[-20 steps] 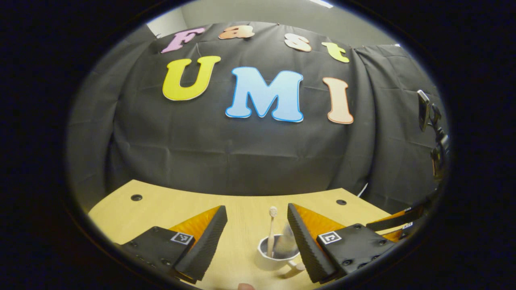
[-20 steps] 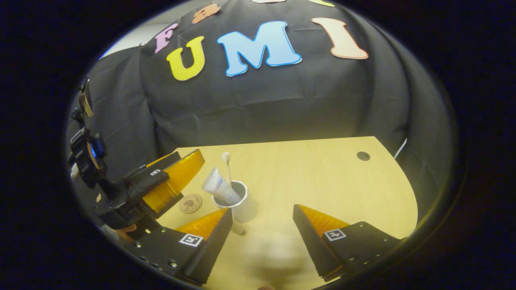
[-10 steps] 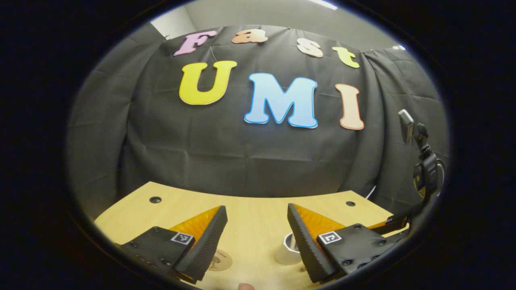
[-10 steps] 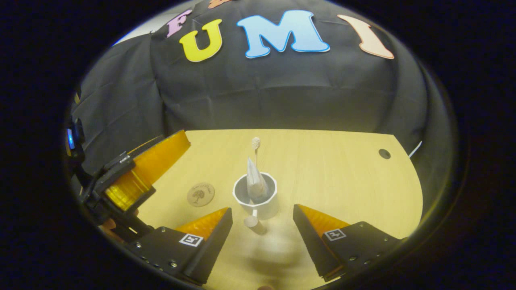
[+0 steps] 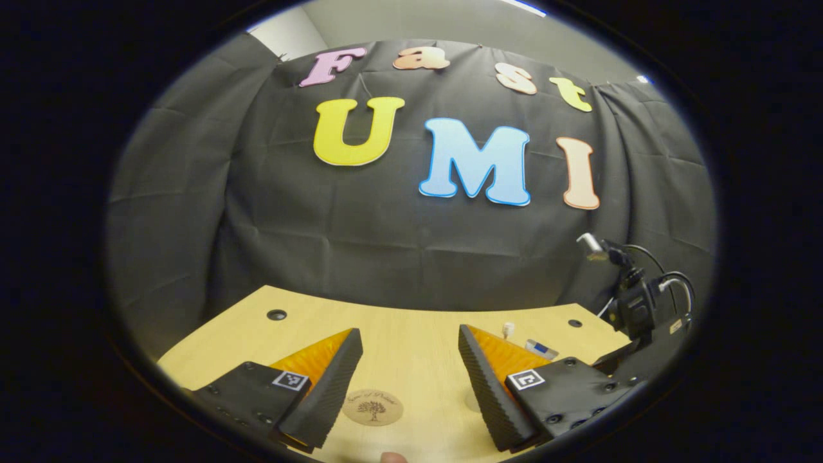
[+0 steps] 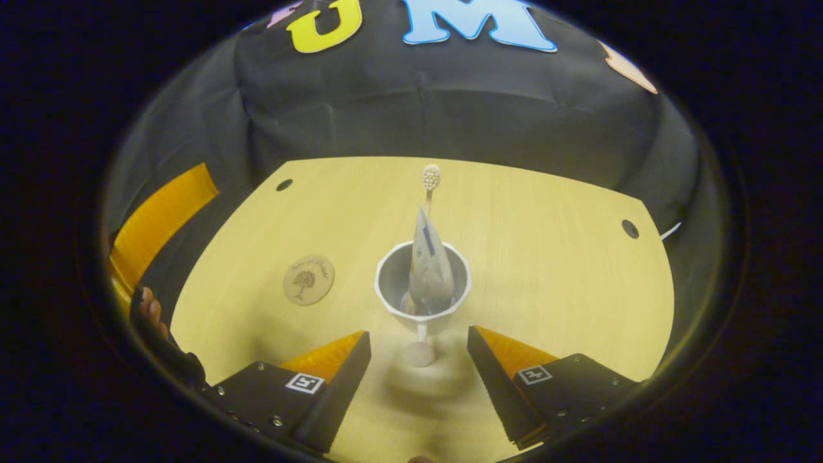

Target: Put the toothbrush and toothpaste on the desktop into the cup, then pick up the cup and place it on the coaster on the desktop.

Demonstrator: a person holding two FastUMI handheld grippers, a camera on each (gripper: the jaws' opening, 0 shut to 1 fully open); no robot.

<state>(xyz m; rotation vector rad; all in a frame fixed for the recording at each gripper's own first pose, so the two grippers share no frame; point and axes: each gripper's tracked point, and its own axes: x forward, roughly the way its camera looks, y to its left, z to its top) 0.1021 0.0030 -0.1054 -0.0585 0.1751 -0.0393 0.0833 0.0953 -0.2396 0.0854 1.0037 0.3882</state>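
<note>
Left gripper view: the cup's [image 5: 472, 404] base peeks out at the left tool's [image 5: 410, 381] right finger, most of it hidden behind that finger; toothbrush head [image 5: 508, 328] and the toothpaste's [image 5: 540, 349] top stick up past the finger's edge, the rest blocked; the right tool's body [image 5: 636, 308] with cables sits at far right, its fingers out of sight here; coaster [image 5: 372, 407] lies flat on the surface [image 5: 411, 334] between the left tool's fingers, nothing on it; left tool released – fingers spread, holding nothing.

Right gripper view: white cup [image 6: 422, 292] stands upright on the wooden surface [image 6: 546, 257], centred ahead of the right tool [image 6: 418, 370]; inside it – toothpaste [image 6: 429, 270] upright, crimped end up, and toothbrush [image 6: 429, 180] behind it with the bristle head well above the rim, its lower handle hidden by the tube; cup handle [image 6: 419, 350] points at the camera, between the fingers but not touched; right tool released, empty; coaster [image 6: 308, 279] left of the cup, apart from it; an orange finger of the left tool [image 6: 154, 222] cut off at the left edge, a hand [image 6: 149, 308] partly visible below it.
</note>
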